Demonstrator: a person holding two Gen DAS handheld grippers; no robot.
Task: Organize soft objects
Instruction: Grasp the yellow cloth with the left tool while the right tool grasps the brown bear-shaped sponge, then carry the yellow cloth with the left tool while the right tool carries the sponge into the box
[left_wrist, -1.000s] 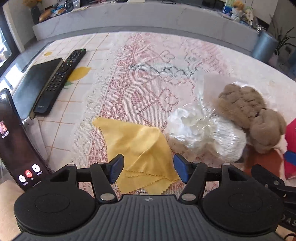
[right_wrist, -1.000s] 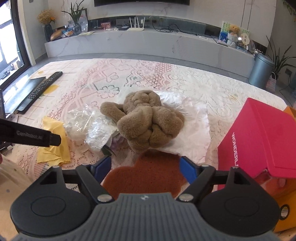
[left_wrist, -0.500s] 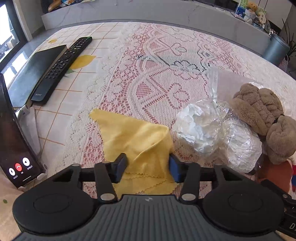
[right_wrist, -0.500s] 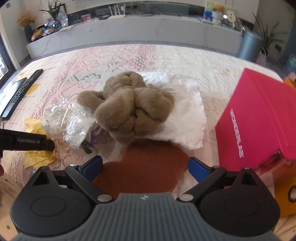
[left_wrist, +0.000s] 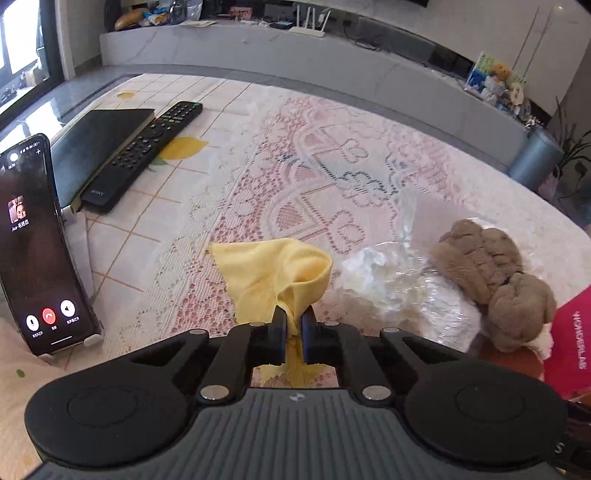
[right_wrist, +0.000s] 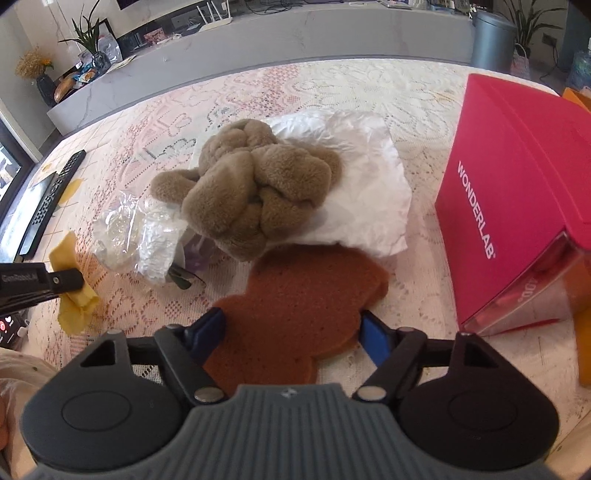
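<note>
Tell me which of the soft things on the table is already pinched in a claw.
The yellow cloth: the left claw has just closed on its bunched fold. The brown plush toy and the brown sponge lie ungripped.

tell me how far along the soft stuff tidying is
Nothing looks put away yet. In hand: the left tool has just closed on the yellow cloth; the right tool, closing, straddles the brown sponge. Left on the lace tablecloth: brown plush toy, clear plastic wrap, white bag.
</note>
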